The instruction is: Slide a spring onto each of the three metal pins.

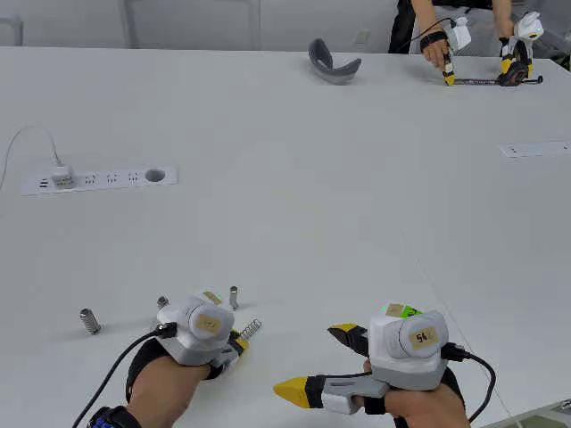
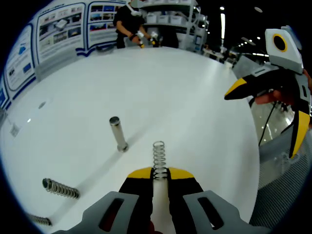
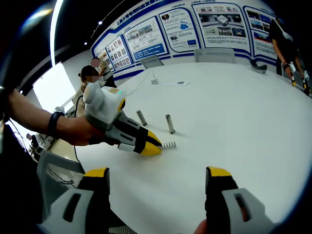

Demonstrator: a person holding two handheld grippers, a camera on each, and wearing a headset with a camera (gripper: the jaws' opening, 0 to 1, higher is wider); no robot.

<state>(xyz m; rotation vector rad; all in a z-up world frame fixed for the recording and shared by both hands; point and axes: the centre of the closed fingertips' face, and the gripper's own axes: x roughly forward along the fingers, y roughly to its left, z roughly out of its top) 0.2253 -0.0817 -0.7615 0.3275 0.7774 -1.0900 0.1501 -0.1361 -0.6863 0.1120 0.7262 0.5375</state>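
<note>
A spring [image 2: 158, 155] is clamped endwise in the left tool [image 2: 160, 174], the upright pin [image 2: 117, 134] located ahead-left; the right tool [image 3: 157, 171] is held open.

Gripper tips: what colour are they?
Yellow fingertips, clearest in the right gripper view.

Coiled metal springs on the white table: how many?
3. Held spring in left gripper; second spring beside that gripper; third spring farther left. Others may be hidden.

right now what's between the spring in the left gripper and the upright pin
Nothing but bare white table lies between the spring, held by the left gripper, and the upright pin; the left gripper view shows the gap.
</note>
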